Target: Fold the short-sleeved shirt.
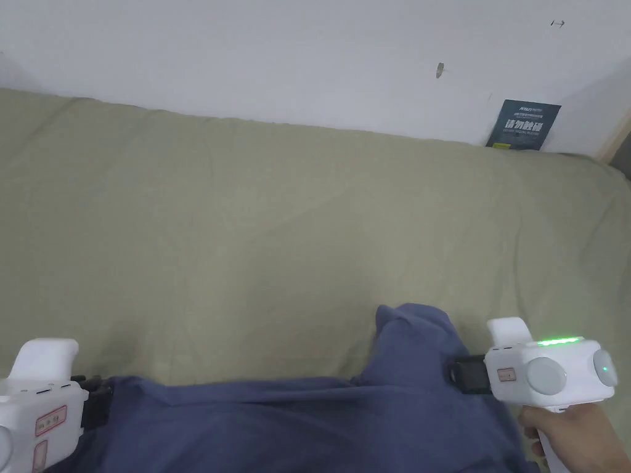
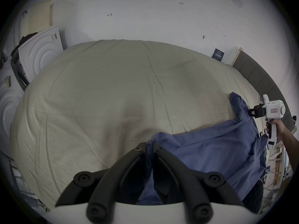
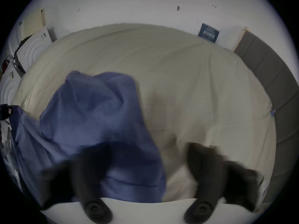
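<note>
Two grippers flank your shirt (image 1: 296,419) at the head view's bottom edge on the bed (image 1: 246,246): your left gripper (image 2: 149,148) pinches cloth, your right gripper's (image 3: 145,159) jaws gape wide, gripping nothing.

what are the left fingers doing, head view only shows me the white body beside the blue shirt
observer: the left gripper view shows the left gripper shut, both fingers pinching the edge of the shirt.
operator: and the right one, its tip is behind the cloth for me
observer: the right gripper view, though blurred, shows the right gripper open, fingers wide apart, the shirt beside one finger and not pinched.
</note>
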Motion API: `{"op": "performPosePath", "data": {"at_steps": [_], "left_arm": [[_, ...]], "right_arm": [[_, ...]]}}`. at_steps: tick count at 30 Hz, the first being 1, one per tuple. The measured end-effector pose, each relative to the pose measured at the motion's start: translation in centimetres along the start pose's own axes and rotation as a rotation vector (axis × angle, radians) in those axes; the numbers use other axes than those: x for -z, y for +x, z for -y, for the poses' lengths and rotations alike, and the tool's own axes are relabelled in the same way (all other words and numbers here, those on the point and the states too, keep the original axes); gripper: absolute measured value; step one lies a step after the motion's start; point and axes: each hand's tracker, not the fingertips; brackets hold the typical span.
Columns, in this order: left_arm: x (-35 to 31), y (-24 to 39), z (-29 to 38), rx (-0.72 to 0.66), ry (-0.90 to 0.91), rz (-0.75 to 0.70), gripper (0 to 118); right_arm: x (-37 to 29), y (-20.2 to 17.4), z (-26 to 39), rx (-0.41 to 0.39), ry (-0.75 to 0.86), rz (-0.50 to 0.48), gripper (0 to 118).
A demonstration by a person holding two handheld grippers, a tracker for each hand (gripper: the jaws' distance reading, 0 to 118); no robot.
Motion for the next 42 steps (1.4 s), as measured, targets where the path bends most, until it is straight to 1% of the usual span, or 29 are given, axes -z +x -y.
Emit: {"op": "performPosePath", "data": {"at_steps": [1, 2, 3, 4, 5, 6, 8, 12, 14, 16, 19, 20, 22, 25, 28, 30, 31, 34, 35, 36, 38, 39, 42], "left_arm": [[0.0, 0.1, 0.0, 0.002, 0.000, -0.001, 8], [0.0, 0.1, 0.0, 0.002, 0.000, -0.002, 8], [0.1, -0.1, 0.1, 0.000, -0.002, 0.000, 8], [0.2, 0.0, 0.1, -0.001, -0.005, 0.003, 8], [0.3, 0.0, 0.1, -0.001, -0.008, 0.004, 8], [0.5, 0.0, 0.1, 0.002, -0.011, 0.002, 8], [0.8, -0.1, 0.3, 0.002, -0.015, 0.006, 8], [-0.4, -0.1, 0.1, 0.015, 0.017, 0.006, 8], [-1.9, -0.1, 0.0, 0.018, 0.042, 0.004, 8], [-4.0, -0.1, 0.2, -0.002, 0.098, 0.017, 8], [-8.0, 0.0, 1.1, 0.003, 0.155, 0.038, 8], [-9.3, -0.1, 1.5, 0.012, 0.176, 0.044, 8], [-12.4, -0.3, 2.9, 0.011, 0.211, 0.052, 8], [-16.3, -0.8, 5.8, 0.000, 0.233, 0.063, 8], [-18.3, -1.2, 9.4, -0.014, 0.200, 0.096, 8], [-18.0, -1.3, 11.8, 0.016, 0.131, 0.085, 8], [-16.8, -2.5, 13.0, 0.022, 0.091, 0.073, 8], [-14.7, -3.1, 15.8, 0.017, 0.001, 0.071, 8], [-13.6, -3.0, 16.6, 0.042, -0.027, 0.045, 8], [-12.6, -3.0, 17.3, 0.064, -0.062, 0.033, 8], [-11.5, -3.2, 17.9, 0.053, -0.079, 0.036, 8], [-11.6, -2.2, 18.2, 0.055, -0.076, 0.029, 8], [-11.5, -2.3, 17.7, 0.057, -0.067, 0.016, 8]], "right_arm": [[-0.3, -0.2, 0.3, 0.026, 0.006, -0.060, 43], [-0.9, -0.4, 0.5, 0.034, 0.049, -0.024, 32], [-1.2, -0.6, 0.7, 0.038, 0.057, -0.019, 12], [-1.2, -0.4, 0.8, 0.060, 0.045, -0.086, 3], [-1.4, -0.5, 0.9, 0.078, 0.046, -0.082, 3], [-1.7, -0.5, 1.1, 0.071, 0.048, -0.070, 3], [-2.5, -0.4, 1.2, 0.070, 0.064, -0.087, 2], [-6.3, -0.8, 0.8, 0.028, 0.169, -0.105, 2], [-8.7, -0.8, 0.8, 0.023, 0.220, -0.126, 2], [-11.8, -0.9, 1.4, 0.012, 0.278, -0.152, 2], [-16.5, -1.6, 3.2, -0.045, 0.363, -0.152, 2], [-18.3, -1.7, 4.2, -0.052, 0.389, -0.161, 2], [-21.4, -1.9, 6.3, -0.052, 0.450, -0.177, 2], [-25.2, -2.0, 10.7, -0.037, 0.495, -0.193, 2], [-26.5, -2.5, 15.9, -0.030, 0.494, -0.181, 2], [-25.8, -2.8, 19.3, -0.021, 0.446, -0.149, 2], [-25.2, -2.9, 20.8, 0.010, 0.417, -0.143, 2], [-23.2, -3.9, 24.8, 0.070, 0.329, -0.113, 2], [-22.2, -4.1, 26.0, 0.100, 0.286, -0.109, 2], [-20.8, -3.7, 27.3, 0.112, 0.245, -0.108, 2], [-19.3, -3.4, 28.7, 0.147, 0.207, -0.092, 2], [-19.0, -3.6, 29.0, 0.151, 0.205, -0.094, 2], [-19.1, -3.6, 29.0, 0.153, 0.211, -0.085, 2]]}}
